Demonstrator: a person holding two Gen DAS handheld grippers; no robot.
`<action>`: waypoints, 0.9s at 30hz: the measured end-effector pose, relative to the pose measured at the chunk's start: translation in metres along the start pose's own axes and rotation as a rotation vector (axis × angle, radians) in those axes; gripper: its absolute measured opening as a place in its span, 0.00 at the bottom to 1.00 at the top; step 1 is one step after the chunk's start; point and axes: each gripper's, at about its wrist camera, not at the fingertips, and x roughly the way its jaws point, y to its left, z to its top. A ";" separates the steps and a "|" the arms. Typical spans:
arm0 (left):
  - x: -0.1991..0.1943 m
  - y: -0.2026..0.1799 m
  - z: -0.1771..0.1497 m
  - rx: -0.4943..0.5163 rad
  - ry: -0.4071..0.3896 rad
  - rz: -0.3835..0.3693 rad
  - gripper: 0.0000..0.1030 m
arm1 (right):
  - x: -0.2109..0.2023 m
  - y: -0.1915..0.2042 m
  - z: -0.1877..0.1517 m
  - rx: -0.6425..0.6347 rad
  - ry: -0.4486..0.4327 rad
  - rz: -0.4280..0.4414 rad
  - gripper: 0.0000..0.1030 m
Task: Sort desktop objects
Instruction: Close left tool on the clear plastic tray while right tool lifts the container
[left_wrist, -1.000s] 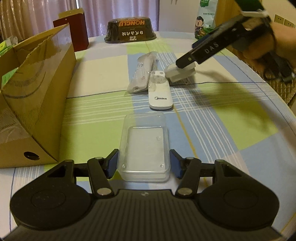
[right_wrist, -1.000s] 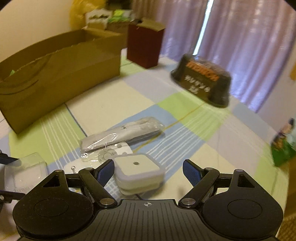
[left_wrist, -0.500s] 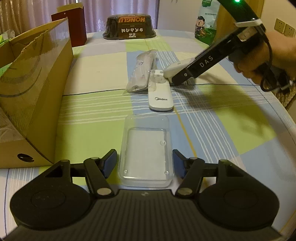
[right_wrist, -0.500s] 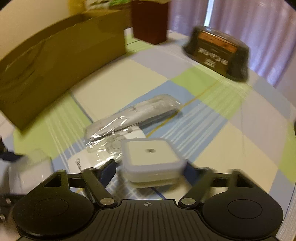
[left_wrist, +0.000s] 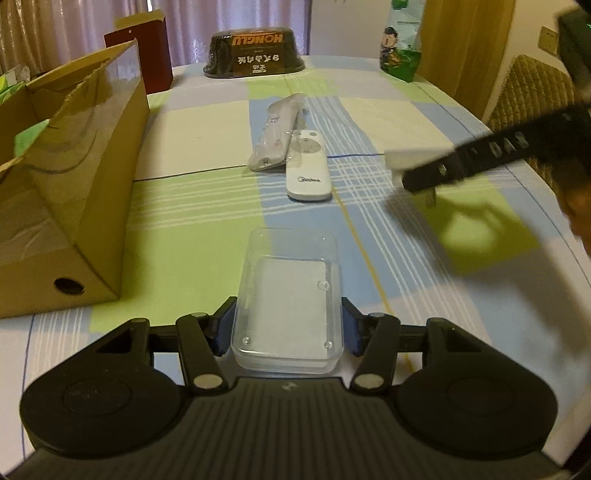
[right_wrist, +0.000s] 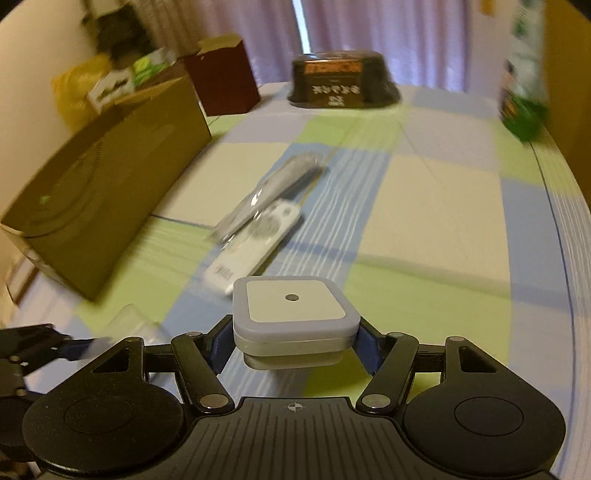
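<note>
Two tongs at work: left tongs (left_wrist: 286, 332) grip a clear plastic case (left_wrist: 290, 302) low over the checked worktop (left_wrist: 406, 122), beside the open cardboard box (left_wrist: 74, 177). Right tongs (right_wrist: 293, 345) clamp a square white plug-in light (right_wrist: 295, 321), lifted clear of the cloth. White remote (left_wrist: 308, 173) and bagged remote (left_wrist: 277, 133) lie touching mid-worktop.

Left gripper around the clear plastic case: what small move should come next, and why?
Probably lift it toward the cardboard box. The left gripper has both pads against the clear plastic case, which appears to rest on the tablecloth, with the open box just left.
</note>
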 end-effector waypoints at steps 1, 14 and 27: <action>-0.006 -0.001 -0.002 0.006 -0.001 -0.001 0.50 | -0.008 0.004 -0.009 0.026 -0.006 0.000 0.63; -0.087 0.007 -0.014 0.000 -0.058 0.018 0.50 | -0.087 0.071 -0.060 0.137 -0.142 -0.081 0.63; -0.149 0.043 -0.023 -0.071 -0.115 0.074 0.50 | -0.125 0.128 -0.057 0.085 -0.215 -0.046 0.64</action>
